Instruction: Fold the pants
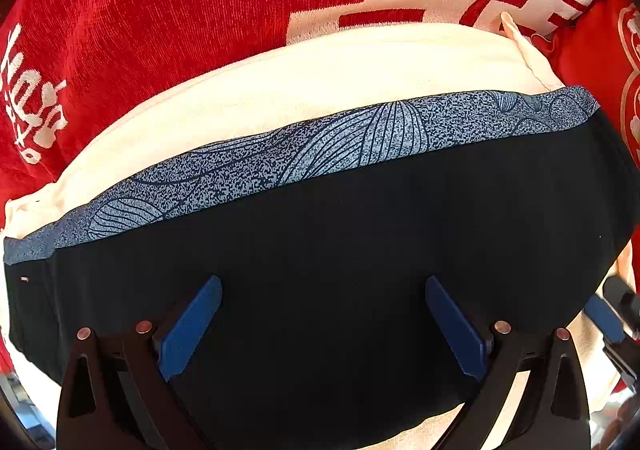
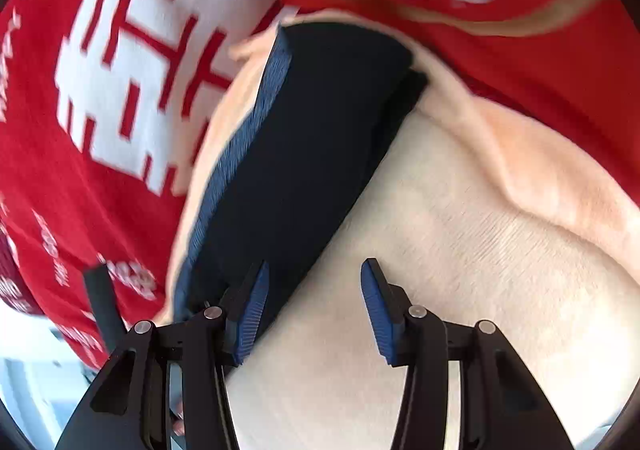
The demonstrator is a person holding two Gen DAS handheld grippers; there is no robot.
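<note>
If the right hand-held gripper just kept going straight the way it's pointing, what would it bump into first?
Most likely the cream fleece cloth: it fills the view ahead of the open right hand-held gripper. The folded black pants lie just left of that line, by the left finger. Depth is hard to judge.

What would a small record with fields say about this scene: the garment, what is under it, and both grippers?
garment: black pants with blue patterned waistband, folded
beneath: cream plush cloth on red blanket with white characters
left gripper: open, over the pants
right gripper: open, empty, beside the pants' edge
</note>
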